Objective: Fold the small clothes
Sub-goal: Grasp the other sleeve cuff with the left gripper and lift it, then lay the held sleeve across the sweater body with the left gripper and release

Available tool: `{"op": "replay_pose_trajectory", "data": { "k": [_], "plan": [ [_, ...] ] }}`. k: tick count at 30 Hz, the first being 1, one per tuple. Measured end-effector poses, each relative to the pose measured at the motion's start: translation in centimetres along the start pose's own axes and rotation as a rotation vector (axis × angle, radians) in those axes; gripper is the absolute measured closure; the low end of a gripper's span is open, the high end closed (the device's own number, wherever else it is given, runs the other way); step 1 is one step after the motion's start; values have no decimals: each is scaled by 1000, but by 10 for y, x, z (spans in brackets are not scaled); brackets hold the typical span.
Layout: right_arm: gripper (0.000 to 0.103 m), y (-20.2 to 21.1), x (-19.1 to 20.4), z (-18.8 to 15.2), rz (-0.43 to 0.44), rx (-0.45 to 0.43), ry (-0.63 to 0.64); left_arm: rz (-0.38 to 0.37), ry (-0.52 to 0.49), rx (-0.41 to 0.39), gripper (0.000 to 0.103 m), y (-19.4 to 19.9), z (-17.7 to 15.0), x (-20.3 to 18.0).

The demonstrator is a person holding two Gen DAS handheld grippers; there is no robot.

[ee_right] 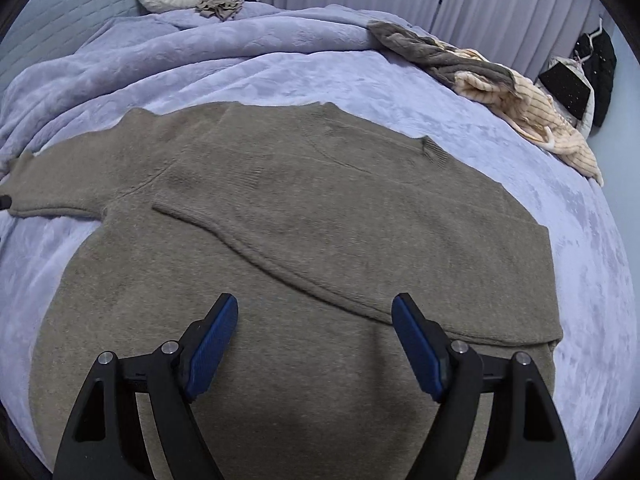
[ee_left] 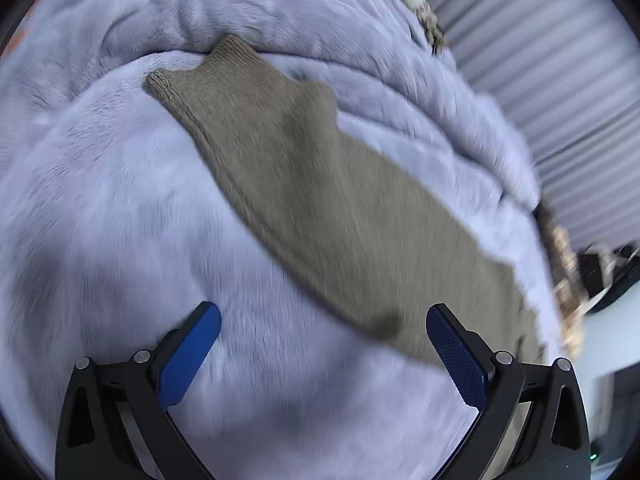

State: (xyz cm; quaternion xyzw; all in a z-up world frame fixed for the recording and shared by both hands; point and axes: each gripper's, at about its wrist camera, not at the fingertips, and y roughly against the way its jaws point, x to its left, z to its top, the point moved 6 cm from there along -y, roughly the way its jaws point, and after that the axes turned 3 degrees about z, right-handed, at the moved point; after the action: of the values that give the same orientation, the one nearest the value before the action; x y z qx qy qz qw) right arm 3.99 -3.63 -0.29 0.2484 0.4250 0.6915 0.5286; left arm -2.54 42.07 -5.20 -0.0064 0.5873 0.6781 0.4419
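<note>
A brown sweater (ee_right: 320, 248) lies flat on the bed's lilac blanket (ee_right: 520, 184), one sleeve (ee_right: 280, 236) folded across its body, the other sleeve (ee_left: 304, 184) stretched out sideways. The right hand-held gripper (ee_right: 315, 312) hangs over the sweater's lower body, jaws wide and empty. The left hand-held gripper (ee_left: 323, 320) is over the blanket beside the outstretched sleeve, jaws wide, gripping nothing. More clothes (ee_right: 500, 80) lie bunched at the bed's far right edge.
</note>
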Motion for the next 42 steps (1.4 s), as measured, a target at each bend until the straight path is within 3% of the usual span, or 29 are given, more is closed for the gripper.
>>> {"op": "replay_pose_trajectory", "data": {
  "k": [5, 10, 14, 17, 19, 20, 21, 23, 27, 32, 36, 42],
  "plan": [
    [21, 3, 21, 0, -18, 14, 57, -184, 131, -57, 0, -9, 60, 23],
    [21, 1, 32, 1, -45, 37, 90, -339, 230, -118, 0, -13, 98, 41],
    [21, -1, 41, 5, -50, 46, 107, -390, 260, -167, 1, -9, 101, 46],
    [21, 0, 50, 9, -48, 45, 122, -409, 279, -194, 12, -6, 98, 51],
    [21, 1, 57, 12, -45, 43, 131, -374, 279, -172, 51, -13, 96, 57],
    [21, 1, 60, 14, -41, 42, 135, -383, 295, -132, 84, -24, 95, 62],
    [21, 1, 63, 15, -38, 43, 139, -394, 333, -87, 95, -36, 93, 69],
    [21, 2, 68, 18, -40, 41, 151, -404, 356, -101, 95, -37, 93, 74],
    [21, 5, 73, 21, -33, 34, 160, -353, 313, -128, 95, -23, 93, 68],
    [21, -5, 72, 34, -16, 43, 146, -225, 255, -133, 95, 2, 95, 57],
    [21, -30, 70, 68, 12, 65, 74, -148, 160, -163, 95, 34, 97, 31],
    [21, -81, 91, 124, -63, 92, 26, -114, -28, -204, 95, 83, 89, -34]
  ]
}}
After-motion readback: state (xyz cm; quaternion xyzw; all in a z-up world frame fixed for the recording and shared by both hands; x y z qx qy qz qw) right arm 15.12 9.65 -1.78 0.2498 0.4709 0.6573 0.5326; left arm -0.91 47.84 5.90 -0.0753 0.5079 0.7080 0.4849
